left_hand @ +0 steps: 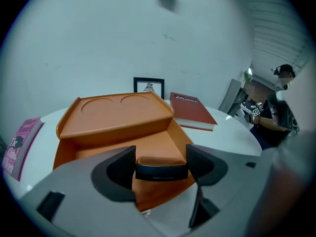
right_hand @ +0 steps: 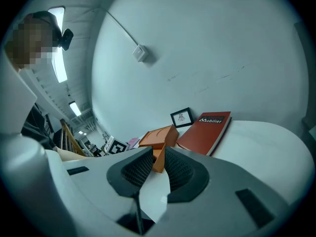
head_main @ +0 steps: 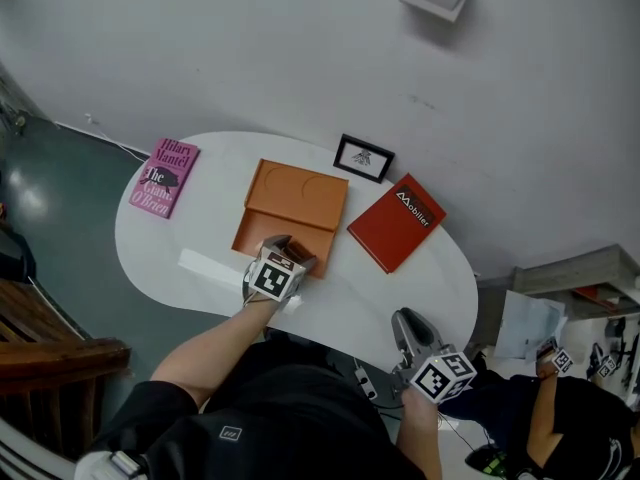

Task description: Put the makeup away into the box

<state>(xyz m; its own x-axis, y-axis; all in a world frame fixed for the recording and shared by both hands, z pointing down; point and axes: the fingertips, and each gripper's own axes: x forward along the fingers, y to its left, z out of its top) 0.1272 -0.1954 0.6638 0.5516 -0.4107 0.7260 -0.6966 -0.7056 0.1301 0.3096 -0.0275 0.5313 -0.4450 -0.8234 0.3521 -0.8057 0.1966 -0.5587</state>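
Pink book (head_main: 164, 177), red book (head_main: 397, 222), framed picture (head_main: 363, 158), white table (head_main: 420, 278)

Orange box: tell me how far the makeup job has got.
Done: the orange box stands open on the table. In hand: the left gripper is shut on a dark compact, held over the box's tray. The right gripper is open and empty near the table's edge. Left: set the compact down inside, release it, then probably close the lid.
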